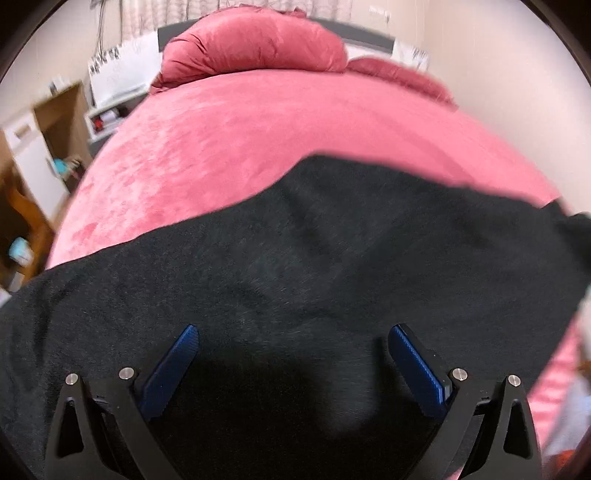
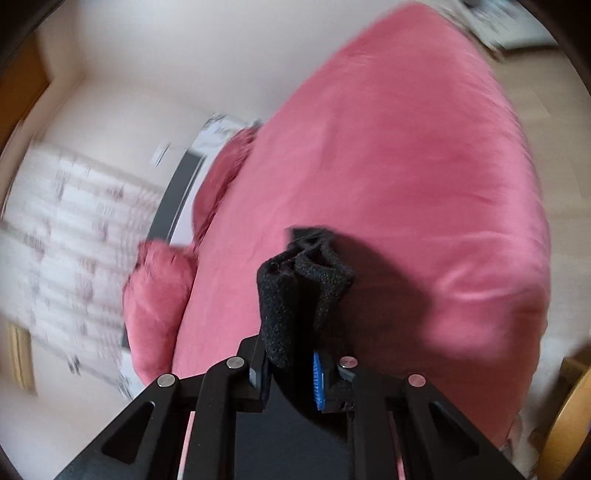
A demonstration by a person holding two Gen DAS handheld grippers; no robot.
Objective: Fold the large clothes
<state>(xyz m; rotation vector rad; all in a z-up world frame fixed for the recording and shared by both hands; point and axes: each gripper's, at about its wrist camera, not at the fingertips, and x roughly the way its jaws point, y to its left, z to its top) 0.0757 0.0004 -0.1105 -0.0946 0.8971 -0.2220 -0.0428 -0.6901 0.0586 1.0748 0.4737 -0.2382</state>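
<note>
**Garment on the bed, 1 corner pinched**

Garment (image 1: 295, 251): 1 piece of black, fuzzy cloth, spread across the near part of the bed (image 1: 229, 147), which is covered in pink plush. In the left wrist view its far edge runs as an angled line across the pink, and the cloth fills the lower half of the picture and passes under both fingers.

The left hand-held gripper (image 1: 293, 334) hovers over the cloth with its 2 blue pads (image 1: 173, 365) spread wide; nothing sits between them, and whether the tips touch the cloth cannot be told.

The right hand-held gripper (image 2: 295, 332) is pressed together on a bunched fold of the garment (image 2: 303, 295). The fold stands up from between the 2 fingers as a rumpled roll, and only 1 blue pad (image 2: 317, 380) shows, on the right side; the other is hidden by the cloth. The picture is blurred.

At the head of the bed lie 2 pink pillows (image 1: 255, 44), 1 large and 1 flatter beside it to the right, against a dark headboard (image 1: 369, 35). Left of the bed stands 1 white nightstand (image 1: 110, 114), with wooden furniture nearer the camera. A patterned curtain (image 2: 74, 236) hangs behind the headboard.
</note>
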